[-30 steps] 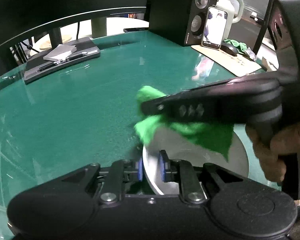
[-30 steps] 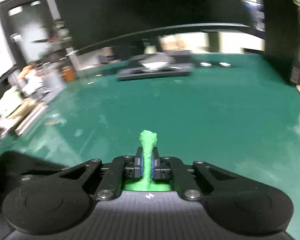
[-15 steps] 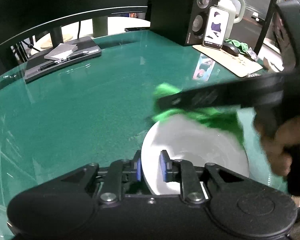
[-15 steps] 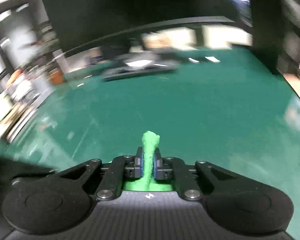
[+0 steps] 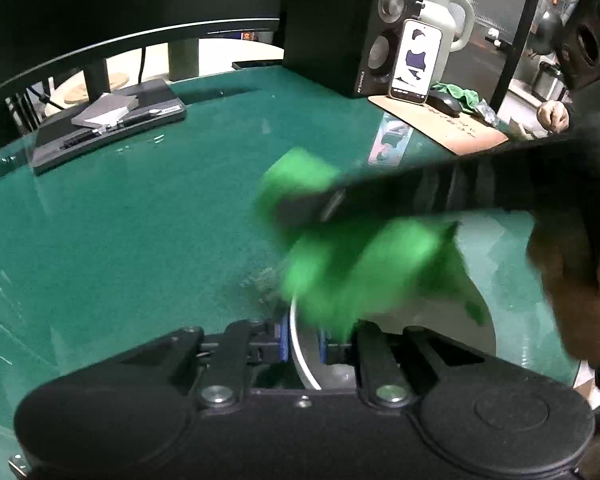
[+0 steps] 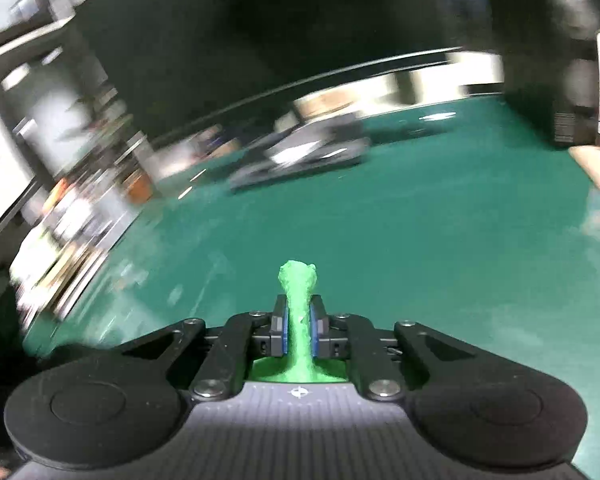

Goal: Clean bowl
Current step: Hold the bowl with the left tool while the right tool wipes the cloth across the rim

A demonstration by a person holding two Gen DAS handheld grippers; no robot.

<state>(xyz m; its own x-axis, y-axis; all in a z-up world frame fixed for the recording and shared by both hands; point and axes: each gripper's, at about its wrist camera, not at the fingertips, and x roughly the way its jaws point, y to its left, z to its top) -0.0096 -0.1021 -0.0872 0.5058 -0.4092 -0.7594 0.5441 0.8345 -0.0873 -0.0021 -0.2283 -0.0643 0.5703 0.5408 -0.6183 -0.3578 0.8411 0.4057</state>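
Where the left wrist view looks down its own fingers, the left gripper (image 5: 303,340) sits at the bottom centre, its blue pads pinched narrow on the rim of the white bowl (image 5: 440,320). Only that rim and a pale slice of the inner wall show; most of the bowl is hidden under a blurred green cloth (image 5: 364,264) that spreads across the middle of the frame. The right gripper (image 5: 300,210) reaches in from the right edge as a long dark bar, smeared by motion, with the cloth bunched at its tip; its jaws cannot be made out from here. A hand (image 5: 572,292) grips its handle at the right edge, partly cut off. The bowl rests on a green table (image 5: 140,232). At the upper right stand a black speaker (image 5: 364,28), a phone (image 5: 414,62) propped against it, a white jug (image 5: 444,12) half hidden behind both, and a computer mouse (image 5: 446,102) on a tan mat. A dark tray (image 5: 108,124) with pens lies at the upper left.

In the right wrist view, the right gripper at the bottom centre pinches a twisted strip of the green cloth between its blue pads, and its jaws are opening slightly. The strip stands up past the fingertips; the rest drops out of sight below the body. The bowl is not visible here. The table fills the middle, and the background along the top and left is too blurred to read.
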